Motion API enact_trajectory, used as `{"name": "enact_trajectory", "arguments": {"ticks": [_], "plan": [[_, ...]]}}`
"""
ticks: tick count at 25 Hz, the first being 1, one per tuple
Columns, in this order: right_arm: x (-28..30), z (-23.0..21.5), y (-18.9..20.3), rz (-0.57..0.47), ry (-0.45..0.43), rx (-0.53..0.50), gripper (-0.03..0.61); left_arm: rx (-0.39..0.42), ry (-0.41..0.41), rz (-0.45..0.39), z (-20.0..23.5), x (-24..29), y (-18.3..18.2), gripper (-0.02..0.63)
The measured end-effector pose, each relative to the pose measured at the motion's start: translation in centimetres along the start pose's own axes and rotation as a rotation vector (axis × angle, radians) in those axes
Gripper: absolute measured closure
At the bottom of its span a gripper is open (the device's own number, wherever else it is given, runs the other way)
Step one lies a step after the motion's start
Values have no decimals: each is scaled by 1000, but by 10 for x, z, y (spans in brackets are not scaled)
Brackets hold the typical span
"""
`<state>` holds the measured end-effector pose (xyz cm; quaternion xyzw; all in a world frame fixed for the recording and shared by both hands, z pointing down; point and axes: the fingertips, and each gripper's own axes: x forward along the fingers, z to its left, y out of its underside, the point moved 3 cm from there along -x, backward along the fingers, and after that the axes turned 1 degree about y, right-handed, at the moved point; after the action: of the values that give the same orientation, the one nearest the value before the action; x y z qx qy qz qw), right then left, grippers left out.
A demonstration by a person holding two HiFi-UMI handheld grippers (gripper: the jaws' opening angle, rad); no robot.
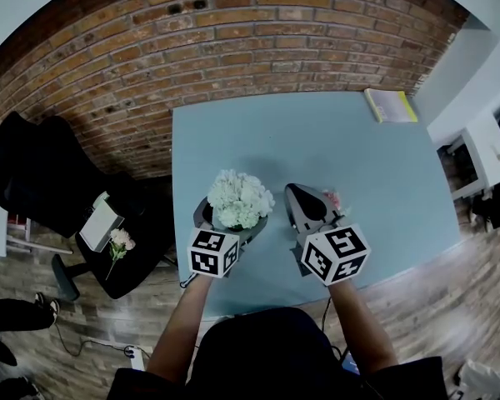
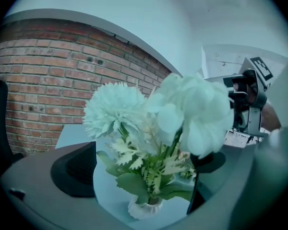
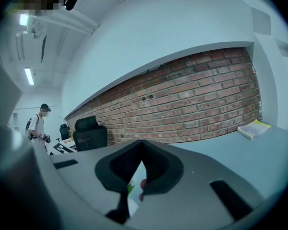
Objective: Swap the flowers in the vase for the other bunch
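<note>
Fingers (image 2: 77,169) of the left gripper (image 2: 140,176) spread either side of one white bunch (image 2: 158,123) in one white vase (image 2: 144,209), mid-frame on a blue table (image 1: 317,140). Right gripper (image 3: 141,176) fingers (image 3: 158,169) press together, pink petals (image 1: 334,198) at their tips. One pink sprig (image 1: 119,242) lies lower left on a chair (image 1: 33,173).

White blooms (image 1: 240,198) with green leaves (image 2: 129,181), white ribbed vase (image 2: 145,208), pale blue worktop (image 1: 317,140). The wall (image 1: 192,48) is red-brown brick with pale mortar lines, and there's a pink bunch (image 1: 121,240) on a black chair (image 1: 146,263).
</note>
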<state>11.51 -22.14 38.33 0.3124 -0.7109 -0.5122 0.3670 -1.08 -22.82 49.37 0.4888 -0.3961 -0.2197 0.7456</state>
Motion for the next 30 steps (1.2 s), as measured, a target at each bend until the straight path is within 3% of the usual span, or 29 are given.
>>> {"name": "enact_trajectory", "arguments": {"ticks": [7, 18, 30], "plan": [[1, -4, -1, -1, 3, 1, 565, 49, 28, 26, -3, 2, -3, 26], [-3, 2, 4, 3, -8, 1, 565, 51, 36, 14, -7, -7, -9, 246], [-12, 8, 1, -13, -5, -13, 565, 81, 36, -10, -12, -16, -14, 354]]}}
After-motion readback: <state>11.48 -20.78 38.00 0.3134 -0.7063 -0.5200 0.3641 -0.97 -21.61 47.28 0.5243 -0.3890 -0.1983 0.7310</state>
